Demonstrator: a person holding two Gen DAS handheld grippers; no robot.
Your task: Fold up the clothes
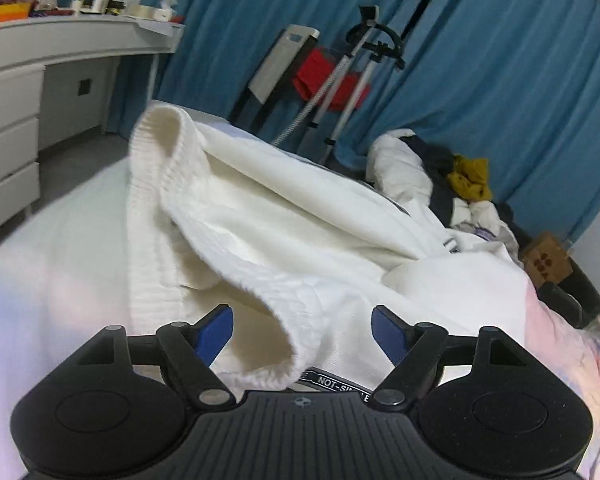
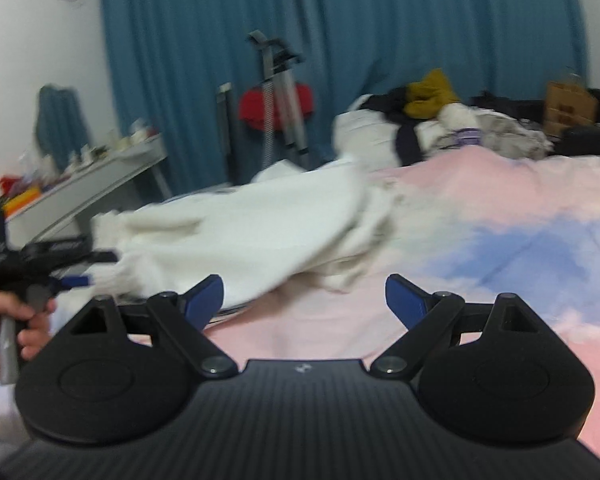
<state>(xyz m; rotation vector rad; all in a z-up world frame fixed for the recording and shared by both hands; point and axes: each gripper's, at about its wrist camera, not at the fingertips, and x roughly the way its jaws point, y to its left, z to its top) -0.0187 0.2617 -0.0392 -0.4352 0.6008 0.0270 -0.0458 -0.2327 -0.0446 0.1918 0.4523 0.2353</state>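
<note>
One white garment [image 1: 268, 216] lies crumpled on the bed [image 2: 500, 240], its ribbed hem between the open, empty jaws of the left gripper [image 1: 302, 330], while the right gripper [image 2: 304, 300], jaws open too, hovers beside it over bare sheet, one clothes pile [image 2: 440, 128] at the bed's far edge.

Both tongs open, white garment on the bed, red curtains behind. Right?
Not quite: the curtains are blue, not red, as both wrist views show. The rest holds: left tongs and right tongs are open, and the white garment lies on the bed.
</note>
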